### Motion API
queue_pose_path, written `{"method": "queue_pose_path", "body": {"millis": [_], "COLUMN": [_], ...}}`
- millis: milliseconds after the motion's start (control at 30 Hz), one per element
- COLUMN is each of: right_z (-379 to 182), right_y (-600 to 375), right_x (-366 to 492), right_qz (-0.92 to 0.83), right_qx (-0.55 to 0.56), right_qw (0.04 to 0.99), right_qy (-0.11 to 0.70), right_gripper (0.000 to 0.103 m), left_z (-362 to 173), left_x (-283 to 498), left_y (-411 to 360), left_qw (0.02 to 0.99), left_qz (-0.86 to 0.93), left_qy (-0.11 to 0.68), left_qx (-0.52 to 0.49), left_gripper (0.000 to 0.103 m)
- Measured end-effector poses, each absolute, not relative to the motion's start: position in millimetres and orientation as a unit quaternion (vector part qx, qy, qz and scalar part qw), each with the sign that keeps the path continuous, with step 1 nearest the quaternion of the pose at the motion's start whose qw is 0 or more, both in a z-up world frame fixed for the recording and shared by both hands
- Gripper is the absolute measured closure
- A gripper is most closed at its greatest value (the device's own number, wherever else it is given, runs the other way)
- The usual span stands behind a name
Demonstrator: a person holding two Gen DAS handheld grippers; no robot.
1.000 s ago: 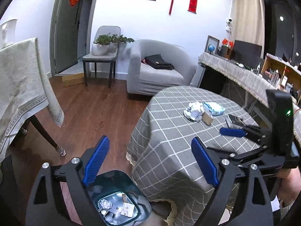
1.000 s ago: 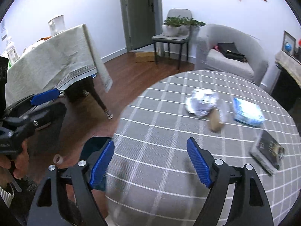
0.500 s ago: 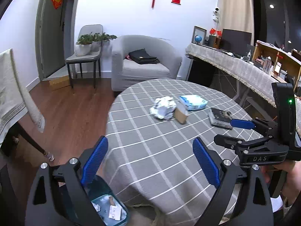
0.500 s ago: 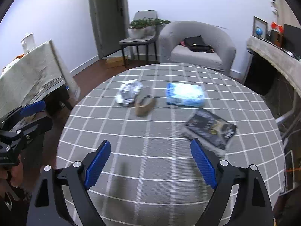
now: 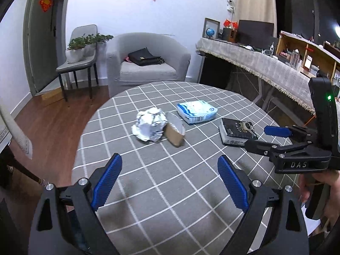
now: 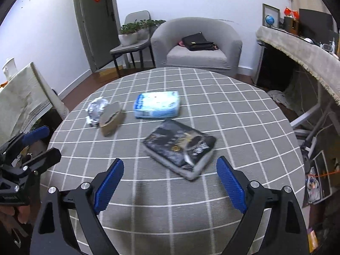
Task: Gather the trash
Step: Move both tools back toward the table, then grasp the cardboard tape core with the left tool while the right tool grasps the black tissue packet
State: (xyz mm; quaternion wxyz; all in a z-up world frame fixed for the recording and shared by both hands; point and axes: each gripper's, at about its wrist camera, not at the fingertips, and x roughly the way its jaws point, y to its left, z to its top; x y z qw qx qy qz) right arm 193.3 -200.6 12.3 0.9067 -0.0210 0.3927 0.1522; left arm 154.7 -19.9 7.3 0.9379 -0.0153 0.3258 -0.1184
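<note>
The left claw (image 5: 170, 182) is spread wide with nothing between its blue pads (image 5: 107, 180), hanging over the near part of the round tabletop (image 5: 148, 191) with its grey checked cloth. Ahead of it and slightly to the left lies a crumpled ball of foil-like paper (image 5: 149, 124), and touching that ball's right side is a tipped brown paper cup (image 5: 174, 130). Farther ahead and to the right sits a blue-and-white tissue pack (image 5: 196, 111), apart from the cup. To the right of the claw lies a dark book (image 5: 237, 130), just past the tip of the other tool.

The right claw (image 6: 170, 184) is likewise released and empty; its jaws have just been opening, with only bare cloth between them. The dark book (image 6: 180, 146) lies directly ahead of it, close to its pads. The tissue pack (image 6: 157, 104) sits beyond the book, and the cup (image 6: 111, 116) and crumpled paper (image 6: 96, 110) lie ahead to the left, pressed together. A grey armchair (image 6: 197, 44) with a black bag (image 6: 198, 41) on its seat stands beyond the tabletop.
</note>
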Motion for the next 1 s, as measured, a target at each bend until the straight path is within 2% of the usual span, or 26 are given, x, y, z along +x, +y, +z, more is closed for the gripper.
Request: {"method": "queue_pose_path", "body": {"millis": [167,433,733,1000], "right_z": [11,21,6,5], "right_y": [-211,-225,-222,-209], "right_x": [201,215,221,231], "right_qz": [0.153,0.225,0.257,0.272], "right_qx": [-0.034,-0.077,-0.123,-0.14], "right_qw": [0.905,0.891,0.868,0.861], "right_qy": [0.395,0.387,0.407,0.406], "right_gripper": [0.013,0.013,0.013,0.014], "left_z": [2,-12,-19,-20], "left_x": [169,193,208,223], "left_y": [-28,-42,-52,-43], "left_qw": [0.932,0.917,0.904,0.897], "left_qz": [-0.121,-0.119,-0.131,-0.113], "left_qy": [0.34,0.381,0.407,0.426], "left_qx": [-0.017,0.003,0.0,-0.032], "left_gripper": [0.011,0.02,0.027,0.035]}}
